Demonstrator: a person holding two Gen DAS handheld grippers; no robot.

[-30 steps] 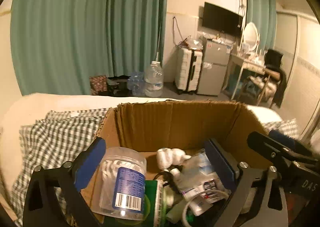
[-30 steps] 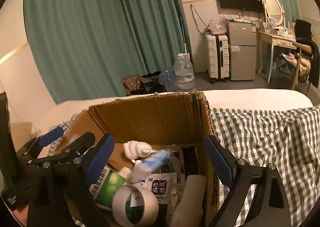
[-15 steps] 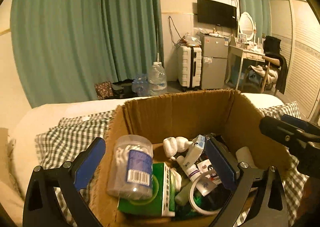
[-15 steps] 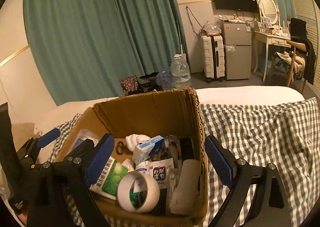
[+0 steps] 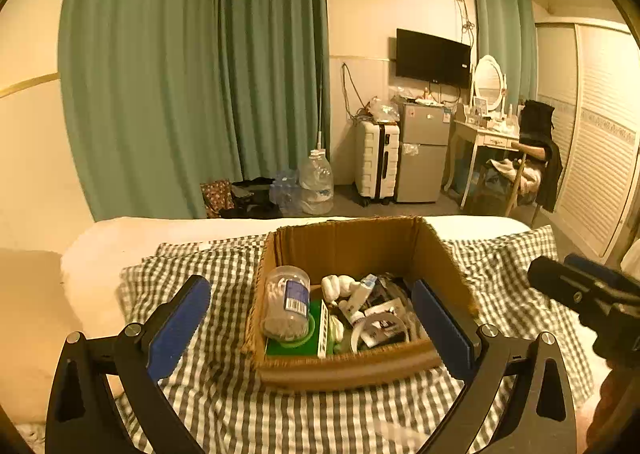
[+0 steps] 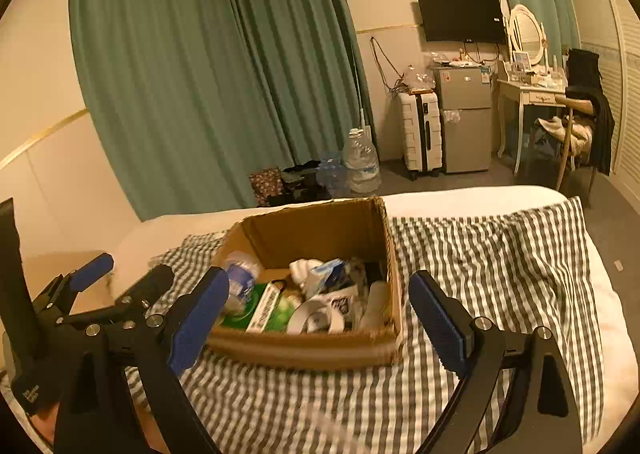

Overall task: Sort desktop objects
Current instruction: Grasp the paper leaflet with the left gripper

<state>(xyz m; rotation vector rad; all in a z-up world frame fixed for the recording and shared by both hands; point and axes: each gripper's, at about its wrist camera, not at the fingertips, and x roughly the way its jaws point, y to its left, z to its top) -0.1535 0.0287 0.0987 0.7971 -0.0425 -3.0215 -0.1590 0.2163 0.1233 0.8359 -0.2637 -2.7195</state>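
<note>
Left gripper (image 5: 310,320) and right gripper (image 6: 316,314): both spread wide, holding nothing, pulled back since a second ago. Cardboard box (image 5: 352,246) now sits farther ahead between the fingers, whole rim visible. Inside: barcode-labelled clear jar (image 5: 286,304), tape roll (image 5: 378,330); print unreadable. Checked cloth (image 5: 280,414) on bed; green curtains (image 5: 192,73) beyond.

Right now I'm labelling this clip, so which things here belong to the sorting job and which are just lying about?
Job:
cardboard box
clear jar
green box
tape roll
left gripper, open
right gripper, open

Lying about:
checked cloth
water jug
suitcase
fridge
TV
</note>
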